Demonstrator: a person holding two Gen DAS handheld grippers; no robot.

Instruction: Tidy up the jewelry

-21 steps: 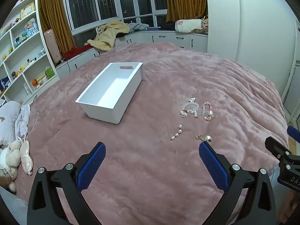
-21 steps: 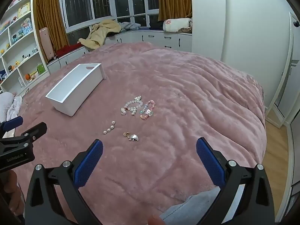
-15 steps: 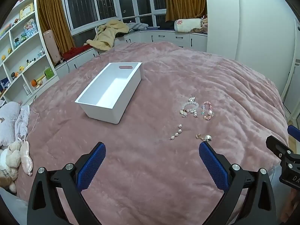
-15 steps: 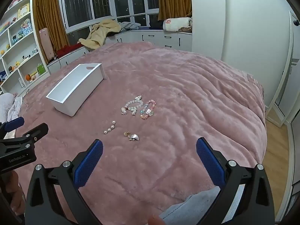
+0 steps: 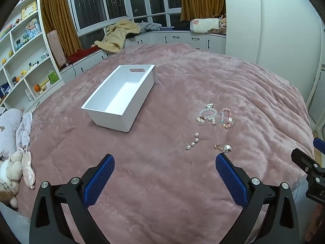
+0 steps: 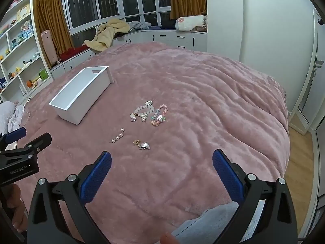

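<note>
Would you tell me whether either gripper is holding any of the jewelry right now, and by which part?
Nothing is held. The left gripper and right gripper are both open above the pink blanket.

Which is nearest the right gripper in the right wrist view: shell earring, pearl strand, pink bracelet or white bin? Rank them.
1. Shell earring, just ahead, left of centre.
2. Pearl strand, further left.
3. Pink bracelet, mid-bed.
4. White bin, far left.

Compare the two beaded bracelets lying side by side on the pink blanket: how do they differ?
The whitish bracelet has pale, milky beads with a silvery charm at its far end; the multicoloured bracelet mixes pink, blue and green beads. The whitish bracelet lies nearer the white bin; the multicoloured one lies farther from it. Both lie flat as closed loops on the blanket, untouched.
</note>
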